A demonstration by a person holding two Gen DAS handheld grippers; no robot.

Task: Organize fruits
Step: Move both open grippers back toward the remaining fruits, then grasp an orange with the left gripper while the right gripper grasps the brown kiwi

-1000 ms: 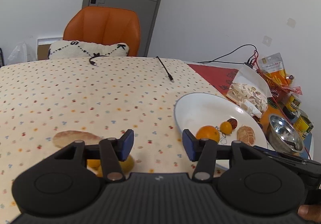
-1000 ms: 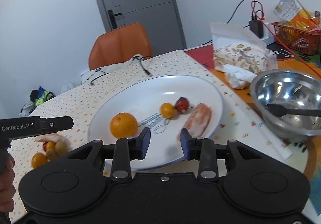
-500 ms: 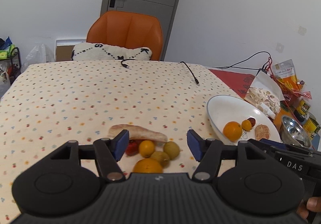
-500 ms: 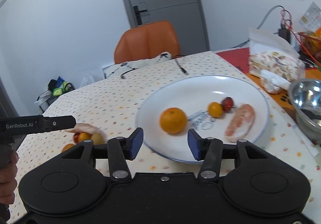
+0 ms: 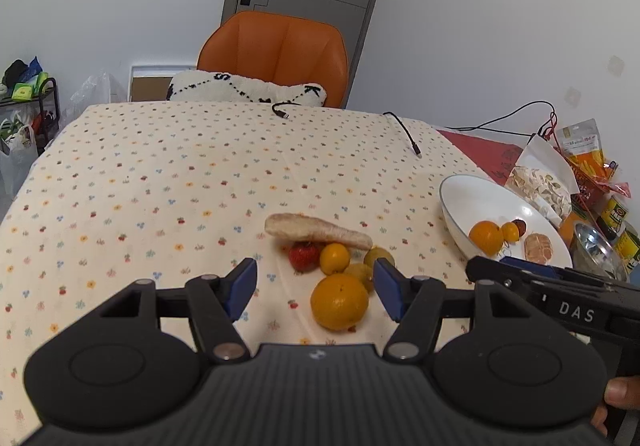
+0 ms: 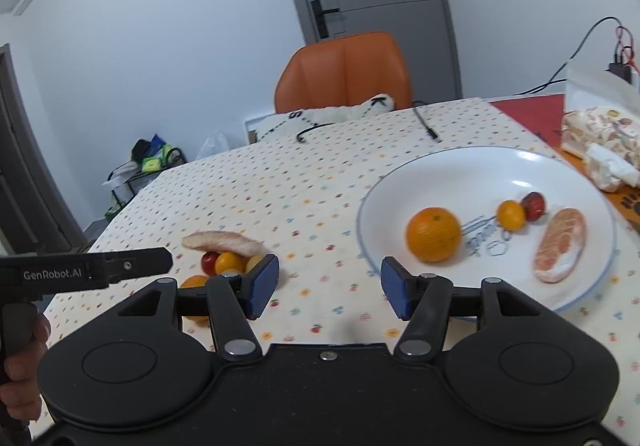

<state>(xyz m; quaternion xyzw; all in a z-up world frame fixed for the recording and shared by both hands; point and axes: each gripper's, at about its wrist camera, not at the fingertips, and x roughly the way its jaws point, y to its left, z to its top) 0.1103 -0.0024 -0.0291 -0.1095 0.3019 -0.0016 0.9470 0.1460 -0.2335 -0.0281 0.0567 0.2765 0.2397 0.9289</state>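
Observation:
A pile of fruit lies on the dotted cloth: a large orange [image 5: 339, 302], a strawberry [image 5: 304, 256], small yellow fruits [image 5: 335, 258] and a pale peeled piece [image 5: 316, 232]. My left gripper [image 5: 316, 288] stands open over the pile. The orange shows in its gap near the right pad, unpressed. The white plate [image 6: 560, 174] holds an orange [image 6: 433, 233], a yellow tomato [image 6: 511, 214], a red one [image 6: 533, 206] and a pomelo segment [image 6: 560, 244]. My right gripper [image 6: 330, 290] hangs between pile and plate, its jaws opening with nothing between them.
A steel bowl [image 5: 596, 250], cans and snack bags crowd the table's right edge beside a patterned tissue pack [image 6: 600, 134]. Two cable ends [image 5: 416, 152] lie on the far cloth. An orange chair [image 5: 276, 50] with a white cushion stands behind the table.
Both grippers have drawn back and swung left, so the plate slid right in both views and the fruit pile came into full sight. Both pairs of jaws have widened.

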